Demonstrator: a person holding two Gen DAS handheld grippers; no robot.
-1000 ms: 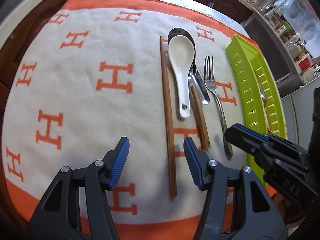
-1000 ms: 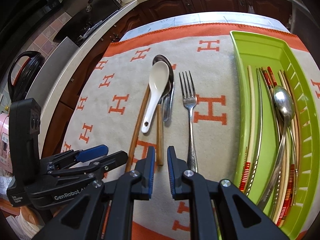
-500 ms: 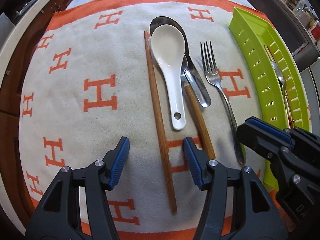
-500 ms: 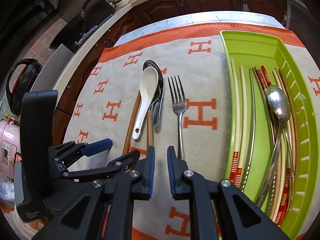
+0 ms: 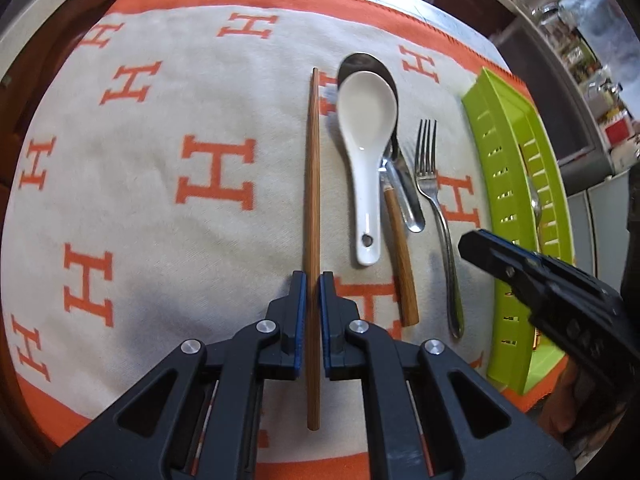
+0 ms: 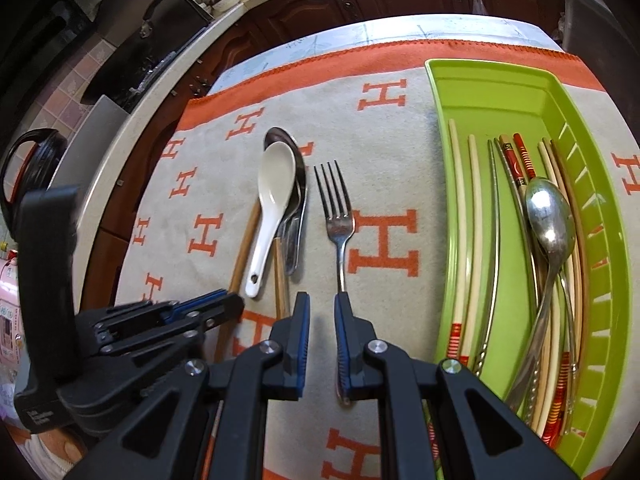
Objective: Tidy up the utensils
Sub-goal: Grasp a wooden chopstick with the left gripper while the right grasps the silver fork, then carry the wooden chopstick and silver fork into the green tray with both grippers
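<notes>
A slim wooden chopstick [image 5: 312,216] near the desk's near edge has just been clamped by the closing left gripper [image 5: 312,292], gripped low on a long shaft, so it could be swung or slipped from the smooth pads when lifted. The right gripper [image 6: 322,312] is held slightly parted and empty over the steel fork [image 6: 338,220]. Beyond lie a glossy white spoon [image 5: 366,152] and the slotted green tray [image 6: 484,92] at the right edge.
</notes>
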